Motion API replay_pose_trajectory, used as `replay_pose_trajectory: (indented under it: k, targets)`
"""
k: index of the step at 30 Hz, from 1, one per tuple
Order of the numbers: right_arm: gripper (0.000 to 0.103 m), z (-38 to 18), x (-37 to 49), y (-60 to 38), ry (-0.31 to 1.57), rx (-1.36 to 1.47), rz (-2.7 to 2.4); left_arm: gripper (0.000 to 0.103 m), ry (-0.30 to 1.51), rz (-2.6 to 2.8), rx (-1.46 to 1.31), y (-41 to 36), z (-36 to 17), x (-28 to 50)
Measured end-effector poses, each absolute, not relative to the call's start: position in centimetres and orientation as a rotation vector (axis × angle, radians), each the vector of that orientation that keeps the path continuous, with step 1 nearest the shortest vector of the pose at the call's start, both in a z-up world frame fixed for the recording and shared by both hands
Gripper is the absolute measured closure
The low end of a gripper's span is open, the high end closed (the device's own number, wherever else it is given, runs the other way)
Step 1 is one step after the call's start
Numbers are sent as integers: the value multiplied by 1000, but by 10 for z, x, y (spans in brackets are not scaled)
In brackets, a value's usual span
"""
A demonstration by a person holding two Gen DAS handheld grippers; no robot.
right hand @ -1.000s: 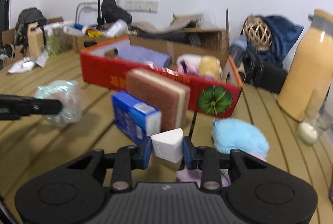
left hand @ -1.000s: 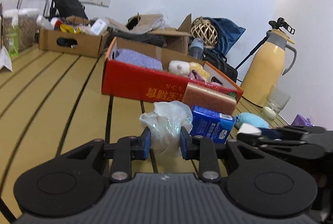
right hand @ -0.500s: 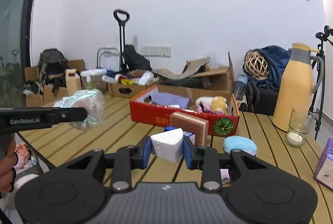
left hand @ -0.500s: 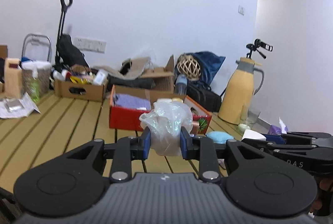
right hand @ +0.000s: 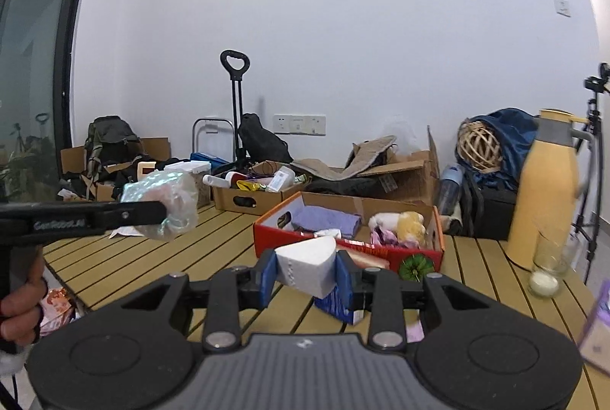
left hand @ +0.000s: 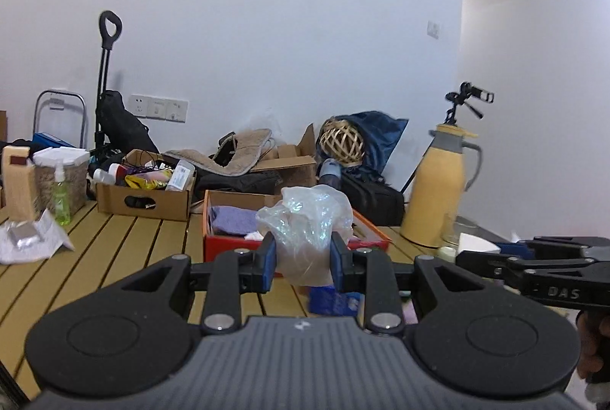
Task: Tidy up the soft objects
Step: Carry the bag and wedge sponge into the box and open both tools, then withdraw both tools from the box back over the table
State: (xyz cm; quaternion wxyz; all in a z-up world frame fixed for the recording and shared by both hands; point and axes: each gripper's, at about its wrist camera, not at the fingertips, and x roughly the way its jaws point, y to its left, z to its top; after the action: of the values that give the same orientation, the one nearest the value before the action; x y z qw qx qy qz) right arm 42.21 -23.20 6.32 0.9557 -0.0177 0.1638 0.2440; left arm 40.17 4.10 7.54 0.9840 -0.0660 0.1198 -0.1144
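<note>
Left gripper (left hand: pixel 301 259) clenched on crumpled clear plastic bag (left hand: pixel 307 230); bag sits between blue pads, bulging above fingertips, held in air above slatted wooden table (left hand: pixel 126 246). Right gripper (right hand: pixel 305 274) clenched on white foam wedge (right hand: pixel 307 267), wedge squeezed between pads, tip poking up and forward. Both items lifted clear of table. Red cardboard box (right hand: pixel 381 253) lies beyond both grippers, holding purple cloth (right hand: pixel 328 217) and plush toys (right hand: pixel 400 221). Blue carton (right hand: pixel 335 307) on table just below right gripper.
</note>
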Motion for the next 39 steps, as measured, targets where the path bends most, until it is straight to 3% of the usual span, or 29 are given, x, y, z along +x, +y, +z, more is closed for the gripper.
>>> replay_pose_trajectory:
  k: [7,13,15,17,19,22,28,33,37,39]
  targets:
    - [70,65,587,-211,447,-26,523,75,395,-229,-42,55,79,565]
    - [67,30,744,-193,627,40,477,71,533,-211,-14,60,55,696]
    - [67,15,781,-190,676,61,468,67,554,-200,18,60,43,722]
    - [64,-2,813,-187,734,65,434,54,586,-212,39,58,29,743]
    - [62,-19,834,-184,774,56,408,49,599,-213,57,57,20,753]
    - [54,-31,840,-182,780,30,381,34,585,-220,61,59,12,754]
    - [51,-4,819,-193,717,30,381,34,553,-196,48,64,28,740]
    - [46,53,768,-207,624,-15,408,34,457,-185,23,71,77,691]
    - [42,95,698,-221,513,-70,428,26,347,-182,-28,81,113,615]
    - [29,106,654,-231,450,-74,451,20,281,-170,-53,81,121,571]
